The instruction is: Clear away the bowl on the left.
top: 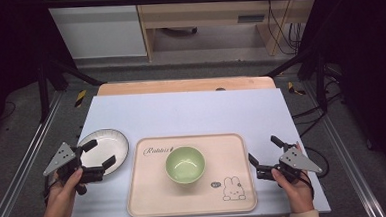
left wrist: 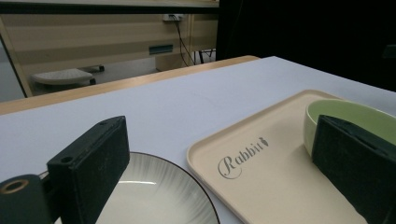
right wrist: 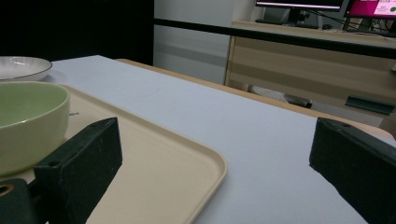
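A pale green bowl point(top: 185, 164) sits upright and empty in the middle of a beige tray point(top: 150, 191) printed with "Rabbit" and a bunny. A white plate point(top: 113, 140) with a dark rim lies on the table left of the tray. My left gripper point(top: 101, 152) is open, its jaws spread over the plate's near right part and holding nothing. In the left gripper view the plate point(left wrist: 154, 196) lies low between the jaws, with the tray point(left wrist: 261, 186) and bowl point(left wrist: 350, 112) to the right. My right gripper point(top: 262, 149) is open beside the tray's right edge, clear of it.
A pale sheet point(top: 191, 113) covers the table, whose wooden far edge point(top: 185, 85) shows beyond it. Black frame rails run along both sides. In the right gripper view the bowl point(right wrist: 28, 121), tray point(right wrist: 154, 163) and plate point(right wrist: 21, 65) lie to the left.
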`<state>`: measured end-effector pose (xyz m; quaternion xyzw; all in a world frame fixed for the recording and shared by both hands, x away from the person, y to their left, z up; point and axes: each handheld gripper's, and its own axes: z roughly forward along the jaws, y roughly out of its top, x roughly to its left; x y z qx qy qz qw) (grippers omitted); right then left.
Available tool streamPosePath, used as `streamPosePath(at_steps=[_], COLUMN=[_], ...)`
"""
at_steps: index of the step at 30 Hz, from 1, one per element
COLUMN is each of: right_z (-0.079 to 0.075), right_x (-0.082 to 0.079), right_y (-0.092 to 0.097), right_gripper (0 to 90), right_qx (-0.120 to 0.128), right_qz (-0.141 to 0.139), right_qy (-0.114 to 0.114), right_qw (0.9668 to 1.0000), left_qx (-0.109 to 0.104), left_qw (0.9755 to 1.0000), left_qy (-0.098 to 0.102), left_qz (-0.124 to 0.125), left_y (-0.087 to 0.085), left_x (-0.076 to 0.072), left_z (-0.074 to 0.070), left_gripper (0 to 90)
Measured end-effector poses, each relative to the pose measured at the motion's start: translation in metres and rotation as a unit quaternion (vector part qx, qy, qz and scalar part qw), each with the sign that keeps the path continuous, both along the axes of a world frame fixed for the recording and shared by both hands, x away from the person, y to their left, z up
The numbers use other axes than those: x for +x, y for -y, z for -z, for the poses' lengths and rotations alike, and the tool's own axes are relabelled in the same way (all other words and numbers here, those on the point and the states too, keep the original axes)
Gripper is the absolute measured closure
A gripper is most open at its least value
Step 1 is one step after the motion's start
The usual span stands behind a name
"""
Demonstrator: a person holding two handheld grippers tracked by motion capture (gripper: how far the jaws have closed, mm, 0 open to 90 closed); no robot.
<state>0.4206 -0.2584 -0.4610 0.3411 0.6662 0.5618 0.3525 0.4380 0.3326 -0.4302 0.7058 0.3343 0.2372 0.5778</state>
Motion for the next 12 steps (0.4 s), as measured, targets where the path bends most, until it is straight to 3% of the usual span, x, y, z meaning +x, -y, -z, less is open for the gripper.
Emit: streamPosePath(at_steps=[6, 12], right_z=[0.0001, 0.0000], right_x=[0.0000, 0.0002], right_y=[-0.0006, -0.0005], right_gripper=[2.7, 2.7], right_qx=[-0.001, 0.000], right_qz=[-0.001, -0.001], right_qy=[0.001, 0.001], right_qw=[1.0000, 1.0000], left_qx=[0.008, 0.007], left_qw=[0.9997, 0.9996], left_qy=[-0.022, -0.026], left_qz=[-0.006, -0.009], left_y=[-0.0010, -0.0030], left_x=[0.0028, 0.0048], left_z=[0.0090, 0.0109], left_gripper=[4.4, 4.5])
